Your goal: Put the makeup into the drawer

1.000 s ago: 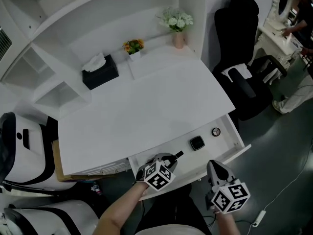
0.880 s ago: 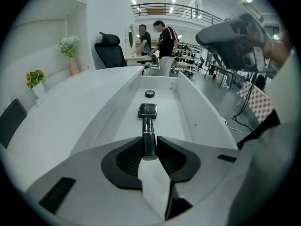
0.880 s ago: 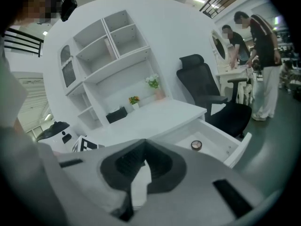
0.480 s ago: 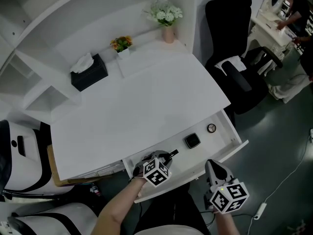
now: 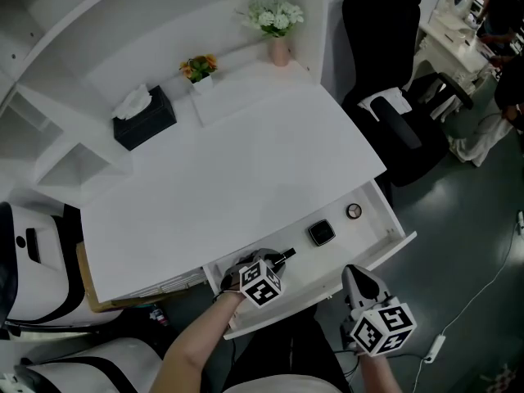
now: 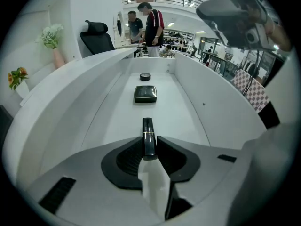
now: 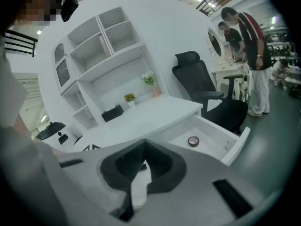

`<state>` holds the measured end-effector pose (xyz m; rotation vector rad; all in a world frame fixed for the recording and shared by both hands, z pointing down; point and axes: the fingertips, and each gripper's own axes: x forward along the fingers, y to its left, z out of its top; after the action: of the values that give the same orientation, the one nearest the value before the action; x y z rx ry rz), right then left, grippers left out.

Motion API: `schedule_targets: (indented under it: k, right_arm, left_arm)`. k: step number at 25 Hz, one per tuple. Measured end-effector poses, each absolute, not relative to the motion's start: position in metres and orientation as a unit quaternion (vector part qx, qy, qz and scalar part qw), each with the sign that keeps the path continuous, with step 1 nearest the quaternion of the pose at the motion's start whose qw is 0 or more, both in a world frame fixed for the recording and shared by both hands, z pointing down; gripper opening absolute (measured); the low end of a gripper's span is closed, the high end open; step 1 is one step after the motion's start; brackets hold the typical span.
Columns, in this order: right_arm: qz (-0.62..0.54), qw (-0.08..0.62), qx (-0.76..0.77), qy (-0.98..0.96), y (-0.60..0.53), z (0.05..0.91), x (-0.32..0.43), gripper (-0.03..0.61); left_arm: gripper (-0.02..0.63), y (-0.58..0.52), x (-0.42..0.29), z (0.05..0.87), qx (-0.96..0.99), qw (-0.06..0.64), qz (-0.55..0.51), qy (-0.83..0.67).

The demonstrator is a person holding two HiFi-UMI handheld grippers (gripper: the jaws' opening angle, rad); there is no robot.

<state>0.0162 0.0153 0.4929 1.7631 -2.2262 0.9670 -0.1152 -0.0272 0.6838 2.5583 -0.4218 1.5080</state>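
Now: left gripper (image 6: 149,144) has its jaws narrowly apart and clamped on a lipstick (image 6: 148,128). The pads press both sides of its near end, and the far end sticks out past the tips. Right gripper (image 7: 143,144) has its jaws closed tip to tip with nothing between them. It hangs near the drawer's front edge (head view).

Lipstick: slim black tube, glossy, with a thin gold band about mid-length. It is held low over the floor of the open drawer (image 5: 389,215), toward the left end. I cannot tell whether its tip touches the floor.

Counts:
- Makeup, 3 pieces:
  - the lipstick in the left jaws
  - 1 square compact (image 5: 321,234), black, lying on the drawer floor near the middle
  - 1 round compact (image 5: 354,212), small, beyond it toward the right end
- The compacts lie apart from each other and from the lipstick.
- Open drawers: 1.
- Grippers: 2.
- At the back of the desk (image 5: 229,170):
  - 1 black tissue box (image 5: 144,118)
  - 1 pot (image 5: 199,70) of orange flowers
  - 1 pink vase (image 5: 279,51) of white flowers
- Chair (image 5: 393,97): 1, black, right of the desk.
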Motion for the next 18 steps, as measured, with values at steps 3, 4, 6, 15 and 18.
schedule_targets:
  k: [3, 4, 6, 15, 18]
  right_arm:
    - [0.323, 0.071, 0.586, -0.740, 0.015, 0.495, 0.016, 0.003]
    - [0.323, 0.071, 0.586, -0.740, 0.015, 0.495, 0.016, 0.003]
    - [0.324, 0.071, 0.585, -0.740, 0.014, 0.495, 0.015, 0.003]
    - [0.330, 0.075, 0.577, -0.743, 0.017, 0.498, 0.009, 0.003]
    - [0.330, 0.075, 0.578, -0.743, 0.016, 0.499, 0.009, 0.003]
  left_arm:
    - [0.098, -0.026, -0.117, 0.688, 0.848, 0.073, 0.506, -0.138]
    - [0.098, -0.026, -0.117, 0.690, 0.848, 0.075, 0.507, -0.137]
    - [0.098, -0.027, -0.119, 0.692, 0.846, 0.079, 0.508, -0.138]
    - [0.100, -0.030, -0.124, 0.702, 0.838, 0.089, 0.519, -0.142]
    - [0.100, -0.032, -0.127, 0.704, 0.836, 0.087, 0.522, -0.144]
